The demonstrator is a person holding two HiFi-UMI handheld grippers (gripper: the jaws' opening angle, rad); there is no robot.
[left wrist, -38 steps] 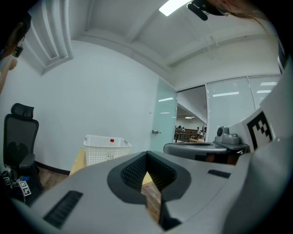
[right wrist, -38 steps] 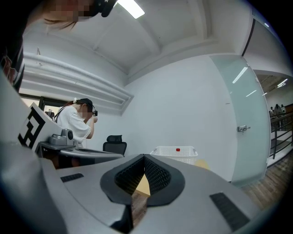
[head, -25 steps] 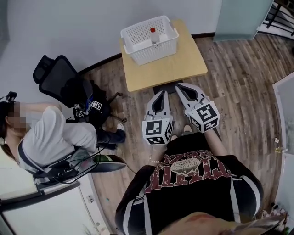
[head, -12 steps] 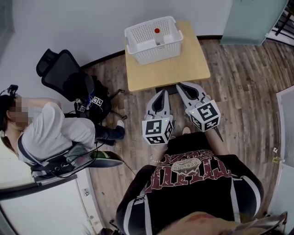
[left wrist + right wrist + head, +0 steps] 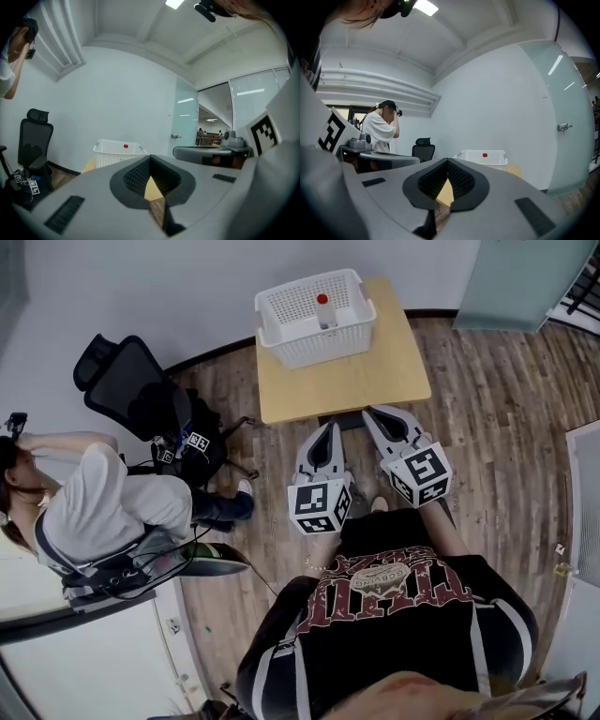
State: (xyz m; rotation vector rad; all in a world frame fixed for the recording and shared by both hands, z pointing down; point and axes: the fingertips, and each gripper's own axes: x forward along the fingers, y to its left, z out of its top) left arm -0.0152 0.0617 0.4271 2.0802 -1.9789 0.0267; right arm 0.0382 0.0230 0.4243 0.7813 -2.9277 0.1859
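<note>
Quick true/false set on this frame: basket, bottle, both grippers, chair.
1. The white basket stands on the wooden table. True.
2. The red-capped bottle lies on the table beside the basket. False: it is inside the basket.
3. The left gripper has its jaws together, nothing between them. True.
4. The right gripper grips the basket's rim. False: its jaws are together and empty, short of the basket.
5. In the head view, the black office chair is right of the table. False: left.

A small wooden table (image 5: 349,386) on the plank floor (image 5: 492,413) carries a white basket (image 5: 320,346).
</note>
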